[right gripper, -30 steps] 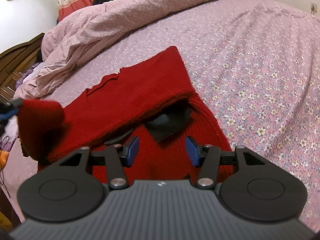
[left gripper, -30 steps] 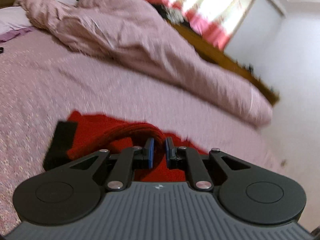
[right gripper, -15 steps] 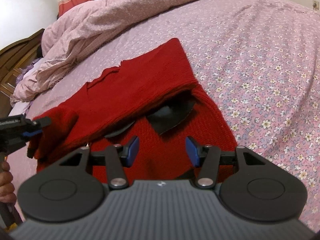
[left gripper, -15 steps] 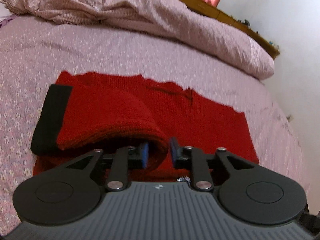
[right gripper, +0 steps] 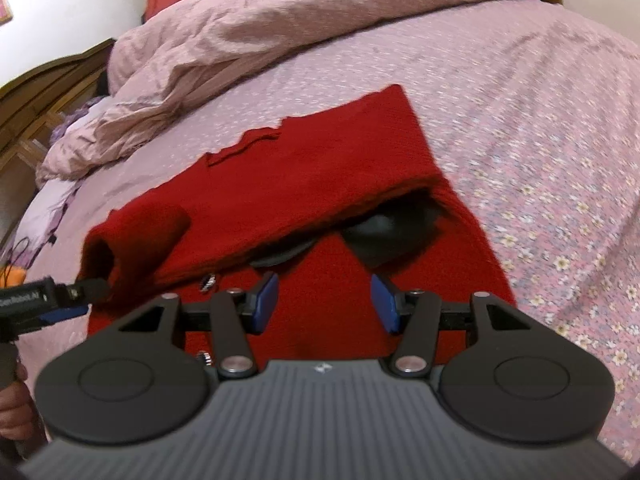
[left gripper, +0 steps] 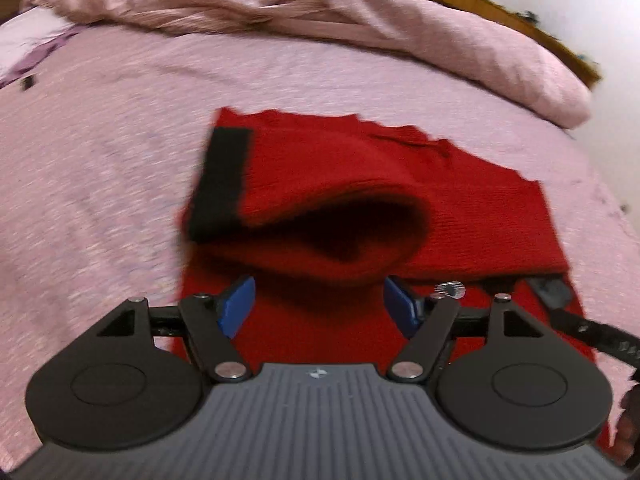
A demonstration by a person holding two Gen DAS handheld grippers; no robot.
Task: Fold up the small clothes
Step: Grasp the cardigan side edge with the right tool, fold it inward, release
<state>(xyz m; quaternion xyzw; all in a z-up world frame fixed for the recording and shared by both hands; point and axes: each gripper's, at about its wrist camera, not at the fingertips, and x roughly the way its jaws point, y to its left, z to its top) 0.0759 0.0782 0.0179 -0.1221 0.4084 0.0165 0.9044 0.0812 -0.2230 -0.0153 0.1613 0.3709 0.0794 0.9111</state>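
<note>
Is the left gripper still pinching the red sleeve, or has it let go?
Apart. In the left wrist view the left gripper has just been opening: both blue pads stand clear of the folded sleeve, which lies on the red sweater.

A red ribbed-knit sweater (right gripper: 312, 184) is lying on a matt floral cotton bedsheet (right gripper: 540, 128), beside a crinkled cloth duvet (left gripper: 320, 12) and glossy wooden bedframe (left gripper: 500, 4).
</note>
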